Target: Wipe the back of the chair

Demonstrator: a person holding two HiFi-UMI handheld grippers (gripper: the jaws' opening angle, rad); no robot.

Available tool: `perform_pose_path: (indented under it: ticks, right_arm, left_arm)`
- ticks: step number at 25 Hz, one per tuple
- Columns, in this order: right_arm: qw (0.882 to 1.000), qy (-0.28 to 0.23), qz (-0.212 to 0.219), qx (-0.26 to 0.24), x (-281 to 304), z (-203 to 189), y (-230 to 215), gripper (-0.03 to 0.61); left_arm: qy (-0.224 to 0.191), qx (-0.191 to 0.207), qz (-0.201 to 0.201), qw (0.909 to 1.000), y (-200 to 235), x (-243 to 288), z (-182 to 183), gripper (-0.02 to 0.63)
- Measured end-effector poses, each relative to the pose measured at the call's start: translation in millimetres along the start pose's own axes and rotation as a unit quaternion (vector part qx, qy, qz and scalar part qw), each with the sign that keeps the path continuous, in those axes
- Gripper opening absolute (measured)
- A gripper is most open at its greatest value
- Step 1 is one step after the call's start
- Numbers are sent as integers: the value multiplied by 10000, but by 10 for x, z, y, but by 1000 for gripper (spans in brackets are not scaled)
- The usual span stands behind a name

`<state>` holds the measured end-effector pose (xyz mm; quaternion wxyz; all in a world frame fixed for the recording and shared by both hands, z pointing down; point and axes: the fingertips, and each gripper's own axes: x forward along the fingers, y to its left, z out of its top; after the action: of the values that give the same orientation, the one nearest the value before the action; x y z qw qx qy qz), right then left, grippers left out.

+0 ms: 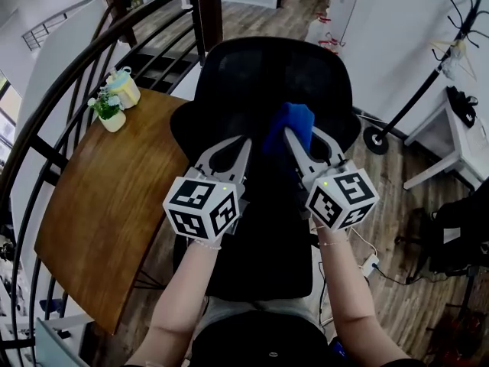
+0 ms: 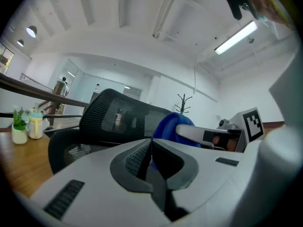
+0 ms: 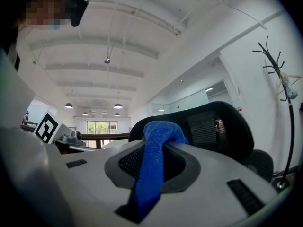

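Bunching up between the right gripper's (image 3: 152,151) jaws, a blue cloth (image 3: 156,169) is clenched firmly, one end poking out past the tips and the other trailing back toward the camera. In the head view the cloth (image 1: 294,122) lies over the black mesh office chair (image 1: 275,75), roughly mid-backrest — actual contact w/ the mesh can't be made out. Left gripper (image 2: 150,142) sits just beside the right one, jaws pressed together w/ nothing between them, tips pointing at the same chair (image 2: 118,117). Left of the chair is a curved wooden table (image 1: 114,205) carrying a small potted plant (image 1: 108,107) and a yellow bottle (image 1: 124,87), close together near the far edge. Dark railing (image 1: 76,61) curves round the table's outer side. Black coat rack (image 1: 451,48) stands at the far right.
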<state>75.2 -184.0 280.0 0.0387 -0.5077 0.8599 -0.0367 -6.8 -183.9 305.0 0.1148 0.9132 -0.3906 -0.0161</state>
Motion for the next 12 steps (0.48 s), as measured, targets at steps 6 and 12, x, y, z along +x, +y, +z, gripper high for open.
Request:
perform_pose_path:
  ticks: [6, 12]
  right_arm:
    - [9951, 515, 829, -174, 317, -395, 670, 74]
    - [9871, 831, 1361, -133, 699, -700, 1138, 74]
  left_arm:
    - [217, -18, 432, 9988, 328, -333, -214, 18]
    - [196, -348, 955, 9946, 805, -605, -336, 18]
